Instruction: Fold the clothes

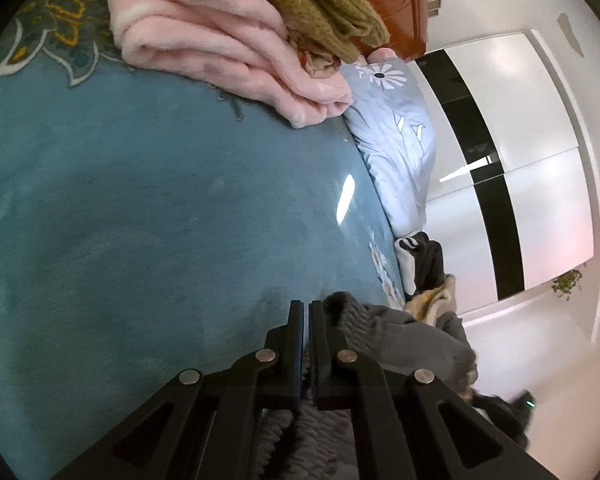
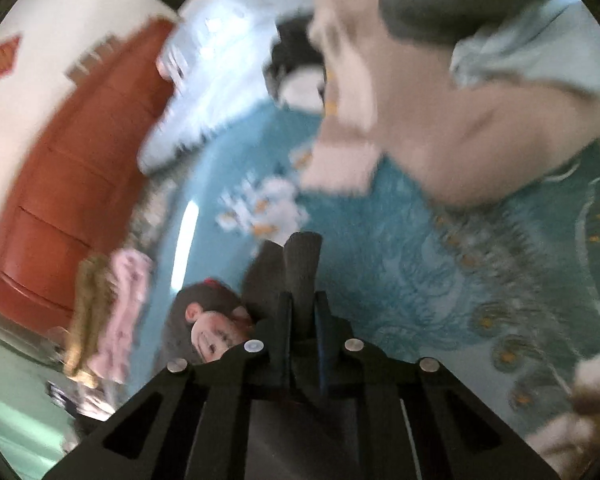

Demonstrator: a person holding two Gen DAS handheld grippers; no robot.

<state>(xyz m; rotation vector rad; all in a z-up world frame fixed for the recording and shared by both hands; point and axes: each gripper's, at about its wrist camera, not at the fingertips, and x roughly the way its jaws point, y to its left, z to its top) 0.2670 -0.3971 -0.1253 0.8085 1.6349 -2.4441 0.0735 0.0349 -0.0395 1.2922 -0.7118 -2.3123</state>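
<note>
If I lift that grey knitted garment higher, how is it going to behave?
Probably floppy: the grey knitted garment already droops in folds beside the left gripper. Its thick ribbed knit suggests some weight, so it may sag. The texture should resist slipping.

Grey ribbed knit garment [image 1: 364, 328] (bunched, pinched at both ends) on the teal bedspread [image 1: 140, 200].
</note>
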